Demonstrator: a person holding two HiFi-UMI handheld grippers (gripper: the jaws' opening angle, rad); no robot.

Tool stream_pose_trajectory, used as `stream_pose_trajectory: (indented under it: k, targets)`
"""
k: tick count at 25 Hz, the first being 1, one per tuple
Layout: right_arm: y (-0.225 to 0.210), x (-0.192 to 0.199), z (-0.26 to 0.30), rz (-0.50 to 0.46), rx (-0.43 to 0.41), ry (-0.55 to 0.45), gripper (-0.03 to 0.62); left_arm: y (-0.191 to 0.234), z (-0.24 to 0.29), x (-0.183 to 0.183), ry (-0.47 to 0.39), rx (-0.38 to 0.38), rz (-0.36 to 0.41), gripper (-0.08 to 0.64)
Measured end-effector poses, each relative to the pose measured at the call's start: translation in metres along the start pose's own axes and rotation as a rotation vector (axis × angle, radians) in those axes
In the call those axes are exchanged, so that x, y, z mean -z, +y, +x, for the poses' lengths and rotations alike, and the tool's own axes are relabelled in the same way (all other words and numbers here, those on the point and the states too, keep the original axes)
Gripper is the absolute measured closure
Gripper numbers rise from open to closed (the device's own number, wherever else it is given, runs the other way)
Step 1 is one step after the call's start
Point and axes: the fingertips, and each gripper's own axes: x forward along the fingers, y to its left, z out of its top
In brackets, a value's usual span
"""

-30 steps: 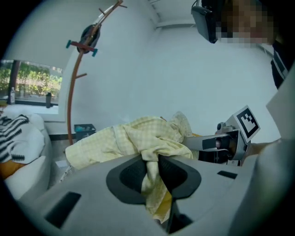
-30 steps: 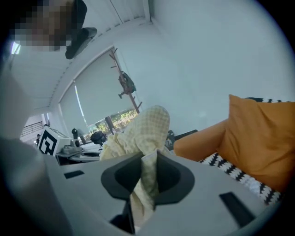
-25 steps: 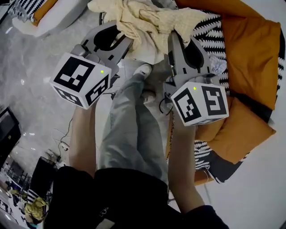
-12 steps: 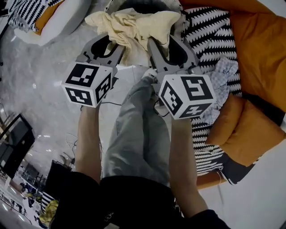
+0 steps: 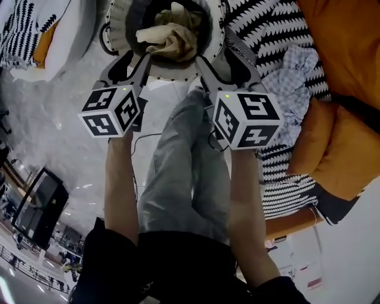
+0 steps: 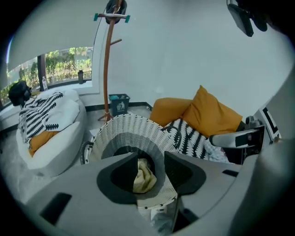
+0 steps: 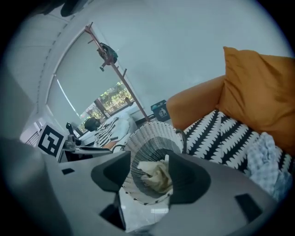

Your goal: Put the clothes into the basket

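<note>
A white woven basket (image 5: 119, 18) stands on the pale floor at the top of the head view, and a crumpled cream garment (image 5: 170, 37) lies inside it. Left gripper (image 5: 135, 59) and right gripper (image 5: 218, 56) hover side by side just short of the basket's near rim. Both sets of jaws have just been opening, and nothing is between them. In the left gripper view, the cream garment (image 6: 144, 177) shows beyond the left gripper (image 6: 148, 173), down in the basket (image 6: 133, 131). In the right gripper view, the garment (image 7: 156, 175) sits likewise past the right gripper (image 7: 150, 177).
A pale blue patterned garment (image 5: 292, 77) lies on a sofa with a black-and-white zigzag throw (image 5: 267, 29) and orange cushions (image 5: 338, 35) to the right. A white seat (image 5: 53, 41) is at left. A coat stand (image 6: 109, 60) and small bin (image 6: 119, 103) stand behind the basket.
The cream garment was held up between both grippers and now lies in the basket. Both grippers came down toward the basket rim and their jaws spread apart.
</note>
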Motion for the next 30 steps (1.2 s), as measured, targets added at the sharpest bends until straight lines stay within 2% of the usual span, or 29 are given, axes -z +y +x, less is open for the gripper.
stream_pose_trajectory:
  k: [2, 6, 13, 17, 23, 27, 30]
  targets:
    - [-0.008, -0.001, -0.006, 0.014, 0.023, -0.008, 0.351, -0.012, 0.007, -0.007, -0.001, 0.033, 0.012, 0.397]
    - [-0.026, -0.002, -0.020, 0.051, 0.094, -0.041, 0.351, -0.049, 0.026, -0.016, 0.024, 0.127, 0.122, 0.397]
    - [-0.098, 0.019, -0.072, 0.177, 0.248, -0.082, 0.351, -0.145, 0.062, -0.017, 0.073, 0.336, 0.251, 0.396]
    - [-0.147, 0.042, -0.124, 0.300, 0.382, -0.161, 0.350, -0.215, 0.080, -0.013, 0.112, 0.458, 0.351, 0.380]
    - [-0.212, 0.115, -0.212, 0.514, 0.584, -0.256, 0.350, -0.323, 0.099, 0.019, 0.191, 0.622, 0.545, 0.359]
    - [-0.231, 0.147, -0.240, 0.653, 0.749, -0.279, 0.337, -0.351, 0.121, 0.027, 0.274, 0.672, 0.737, 0.336]
    - [-0.243, 0.182, -0.255, 0.776, 0.817, -0.282, 0.336, -0.375, 0.133, 0.043, 0.330, 0.721, 0.818, 0.319]
